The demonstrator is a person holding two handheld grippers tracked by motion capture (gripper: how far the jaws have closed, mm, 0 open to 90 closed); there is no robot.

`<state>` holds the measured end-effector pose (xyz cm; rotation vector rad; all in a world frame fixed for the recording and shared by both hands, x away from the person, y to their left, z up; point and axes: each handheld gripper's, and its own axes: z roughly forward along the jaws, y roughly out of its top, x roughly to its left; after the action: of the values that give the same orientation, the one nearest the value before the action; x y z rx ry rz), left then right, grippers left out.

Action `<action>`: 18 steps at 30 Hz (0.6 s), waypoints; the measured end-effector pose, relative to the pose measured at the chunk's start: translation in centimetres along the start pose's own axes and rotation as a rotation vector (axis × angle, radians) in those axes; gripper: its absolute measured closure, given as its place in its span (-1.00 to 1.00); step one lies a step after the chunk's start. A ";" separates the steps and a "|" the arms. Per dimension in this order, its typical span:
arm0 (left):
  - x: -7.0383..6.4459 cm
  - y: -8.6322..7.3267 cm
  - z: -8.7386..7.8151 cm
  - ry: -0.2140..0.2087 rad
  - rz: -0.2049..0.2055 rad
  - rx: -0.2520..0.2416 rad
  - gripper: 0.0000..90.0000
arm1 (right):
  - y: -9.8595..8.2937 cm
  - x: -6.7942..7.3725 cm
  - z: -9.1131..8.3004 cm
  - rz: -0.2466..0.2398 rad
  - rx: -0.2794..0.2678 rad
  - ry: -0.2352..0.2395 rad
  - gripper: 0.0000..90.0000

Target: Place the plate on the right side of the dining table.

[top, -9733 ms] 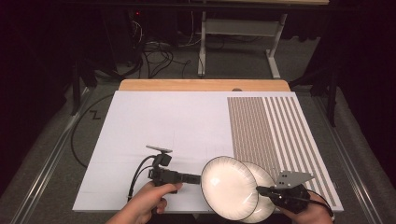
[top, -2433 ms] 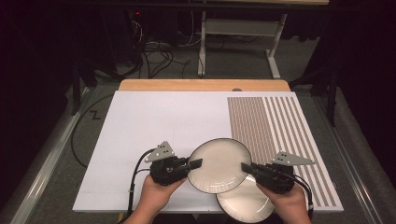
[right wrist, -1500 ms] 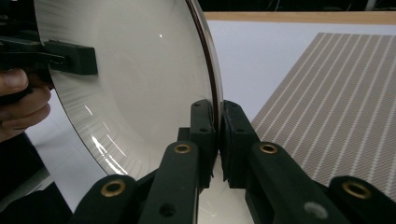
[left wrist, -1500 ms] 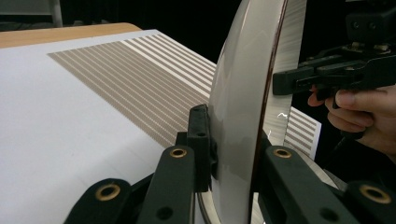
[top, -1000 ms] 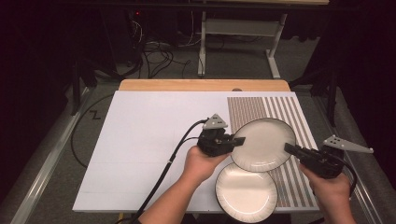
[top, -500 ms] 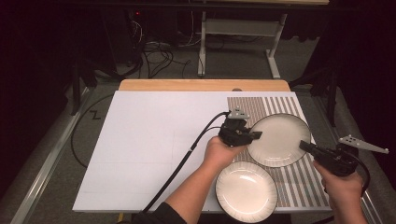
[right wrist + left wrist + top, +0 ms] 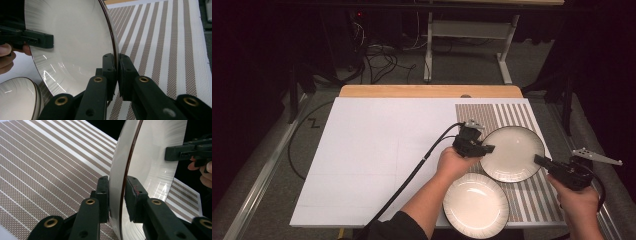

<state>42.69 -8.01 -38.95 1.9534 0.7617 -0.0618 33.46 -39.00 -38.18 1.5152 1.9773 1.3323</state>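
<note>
Fingers of our left gripper [image 7: 486,149] and right gripper [image 7: 539,160] both clamped on opposite rims of upper plate [image 7: 512,152], over striped mat [image 7: 532,192]; second plate [image 7: 475,205] already lying near it; setting-down seemingly left

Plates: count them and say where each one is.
2. One dark-rimmed plate is held over the striped mat, with the left gripper and right gripper each clamped on its rim. The other plate lies on the table's near edge.
</note>
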 end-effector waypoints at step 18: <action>0.7 -0.3 1.4 0.001 -0.016 0.036 0.62 | -0.7 -0.6 0.7 0.003 0.033 -0.036 0.92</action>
<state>43.51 -8.71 -40.11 1.9816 0.7814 -0.0845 33.79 -39.19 -39.24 1.5464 1.9855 1.2706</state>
